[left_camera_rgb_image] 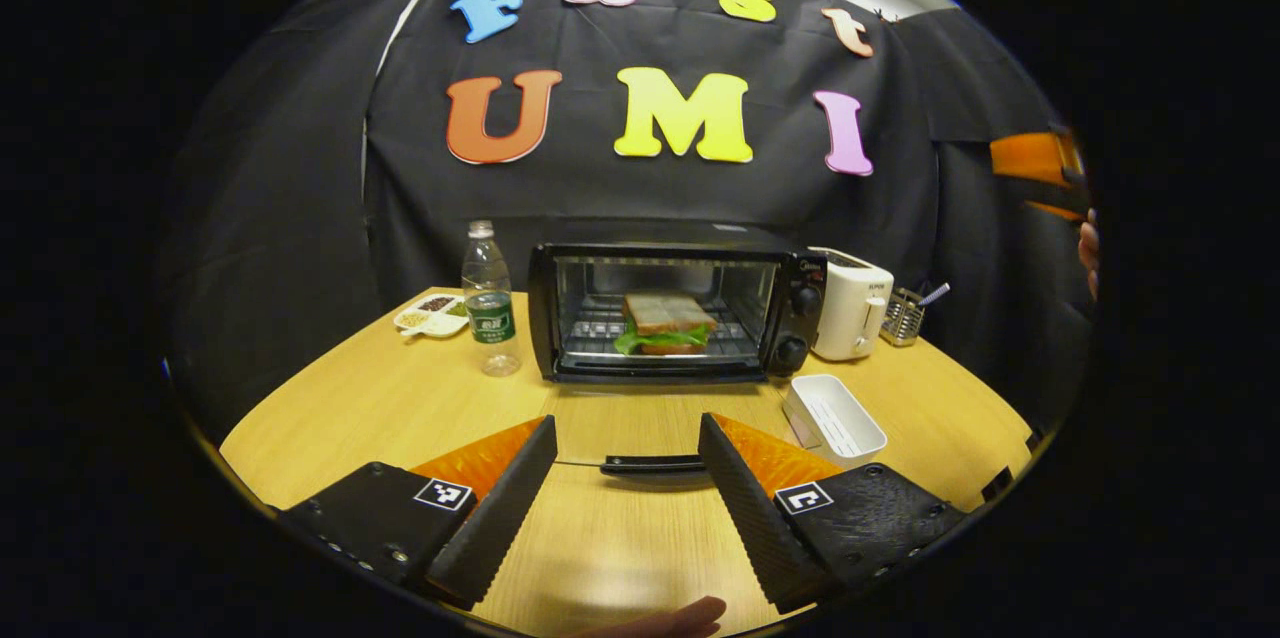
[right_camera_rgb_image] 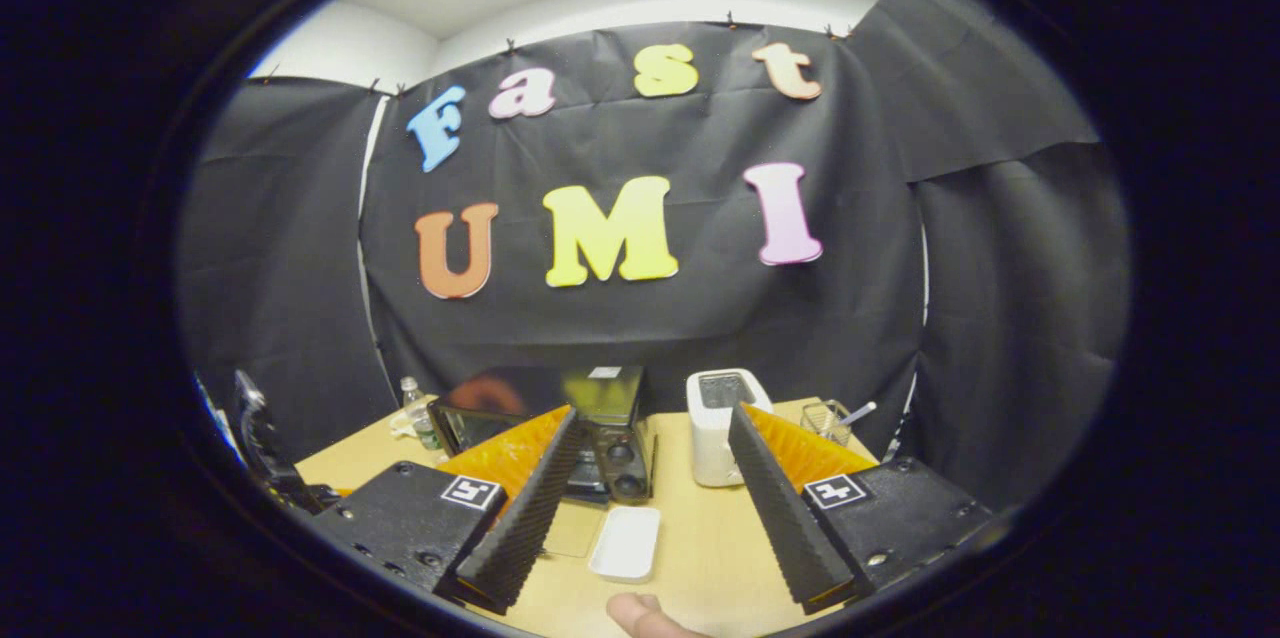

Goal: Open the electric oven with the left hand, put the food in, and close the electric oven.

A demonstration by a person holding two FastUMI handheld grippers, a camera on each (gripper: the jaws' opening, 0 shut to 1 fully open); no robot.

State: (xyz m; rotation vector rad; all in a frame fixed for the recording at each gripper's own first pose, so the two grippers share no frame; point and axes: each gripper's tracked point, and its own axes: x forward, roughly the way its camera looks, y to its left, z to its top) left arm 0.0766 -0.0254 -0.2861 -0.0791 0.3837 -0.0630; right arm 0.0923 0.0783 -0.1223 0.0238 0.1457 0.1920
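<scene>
The left claw [left_camera_rgb_image: 628, 458] hung spread and empty, low over the table [left_camera_rgb_image: 380, 408], right at the oven door's handle [left_camera_rgb_image: 652, 464]. The handle lay crosswise between its fingers, the door folded flat toward it. Straight ahead, the sandwich [left_camera_rgb_image: 668, 322] sat on the oven [left_camera_rgb_image: 680, 313] rack. The right claw [right_camera_rgb_image: 650, 493], spread too, stood farther back, above the white tray [right_camera_rgb_image: 626, 543]. Closing looked like the left's job.
</scene>
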